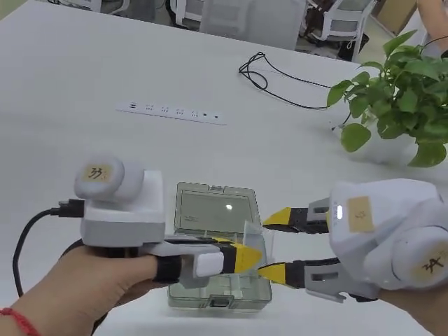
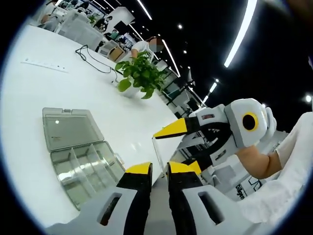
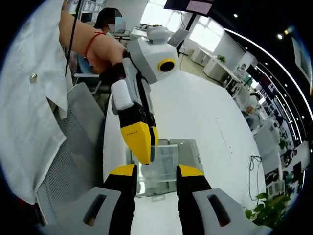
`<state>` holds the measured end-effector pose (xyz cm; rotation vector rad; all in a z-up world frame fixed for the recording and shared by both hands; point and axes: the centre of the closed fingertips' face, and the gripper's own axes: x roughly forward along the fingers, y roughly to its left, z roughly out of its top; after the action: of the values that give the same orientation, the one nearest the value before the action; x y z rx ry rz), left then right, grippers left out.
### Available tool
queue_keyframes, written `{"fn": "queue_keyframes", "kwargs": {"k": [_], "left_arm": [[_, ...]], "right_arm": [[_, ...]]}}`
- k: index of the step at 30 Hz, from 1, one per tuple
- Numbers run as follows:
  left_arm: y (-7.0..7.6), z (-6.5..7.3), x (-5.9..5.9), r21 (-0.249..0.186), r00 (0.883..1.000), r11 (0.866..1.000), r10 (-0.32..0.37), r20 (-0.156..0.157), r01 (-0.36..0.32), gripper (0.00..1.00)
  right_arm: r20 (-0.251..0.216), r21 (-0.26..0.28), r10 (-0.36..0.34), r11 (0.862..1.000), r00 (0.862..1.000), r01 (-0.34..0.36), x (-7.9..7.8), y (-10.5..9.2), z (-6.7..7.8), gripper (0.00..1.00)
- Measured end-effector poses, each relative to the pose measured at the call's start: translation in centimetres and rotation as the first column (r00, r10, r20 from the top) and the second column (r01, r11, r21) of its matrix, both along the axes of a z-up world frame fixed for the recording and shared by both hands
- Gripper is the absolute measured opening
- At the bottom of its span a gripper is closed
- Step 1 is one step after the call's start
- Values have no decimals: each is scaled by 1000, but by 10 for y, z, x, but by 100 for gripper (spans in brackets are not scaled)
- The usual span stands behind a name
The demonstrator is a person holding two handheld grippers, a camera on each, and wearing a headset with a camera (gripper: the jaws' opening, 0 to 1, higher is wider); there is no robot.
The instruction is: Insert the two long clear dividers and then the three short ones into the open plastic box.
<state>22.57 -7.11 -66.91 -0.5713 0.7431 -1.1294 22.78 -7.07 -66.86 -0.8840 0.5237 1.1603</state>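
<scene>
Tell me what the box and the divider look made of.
The box looks like hard, glossy, faintly smoky clear plastic: a light glints off its lid. The divider seems thin clear plastic sheet, likely rigid: the box shows through it, edges catching light.

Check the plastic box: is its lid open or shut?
Open. The lid lies folded back flat behind the plastic box, whose compartments are exposed.

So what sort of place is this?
Most likely an open-plan office: a long white table with a power strip, mesh chairs behind it, a potted plant.
</scene>
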Motion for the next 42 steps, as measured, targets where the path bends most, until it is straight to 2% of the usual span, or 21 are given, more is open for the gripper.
{"fn": "queue_keyframes", "kwargs": {"k": [7, 22, 31, 32, 33, 34, 35, 37, 40, 42], "left_arm": [[-2, 1, -3, -12, 1000, 1000, -13, -11, 13, 0], [-3, -1, -4, 1, 1000, 1000, -8, -18, 8, 0], [-3, -1, -1, -7, 999, 1000, 18, -36, -18, 0], [-1, -5, -2, 16, 1000, 1000, 13, -29, -12, 0], [-3, -1, 0, -5, 1000, 1000, 16, -5, -16, 0], [-3, 0, -2, -13, 1000, 1000, 14, -28, -14, 0], [-3, -1, -2, -11, 999, 1000, 16, -31, -16, 0], [-2, -1, -1, -6, 1000, 1000, 19, -19, -19, 0], [0, 1, -1, -12, 1000, 1000, 21, -18, -21, 0], [2, 1, -2, 7, 1000, 1000, 9, 20, -9, 0]], "right_arm": [[5, -8, 3, 1000, 1000, -3, -1, 1, 0, 33], [16, -28, 7, 1000, 1000, -6, -3, 0, 0, 33], [27, -37, 11, 999, 1000, -10, -1, 0, 0, 33], [28, -33, 9, 999, 1000, -8, -1, 0, 1, 33], [25, -23, 10, 1000, 1000, -9, -1, 1, 3, 32], [21, -19, 5, 1000, 1000, -5, 0, 1, 3, 32], [21, -18, 4, 1000, 1000, -4, 0, 1, 2, 32], [23, -22, 6, 1000, 1000, -6, 0, 1, 2, 32], [20, -12, 2, 1000, 1000, -2, 0, 1, 4, 33], [15, -11, 1, 1000, 1000, -1, 0, -1, 5, 33]]}}
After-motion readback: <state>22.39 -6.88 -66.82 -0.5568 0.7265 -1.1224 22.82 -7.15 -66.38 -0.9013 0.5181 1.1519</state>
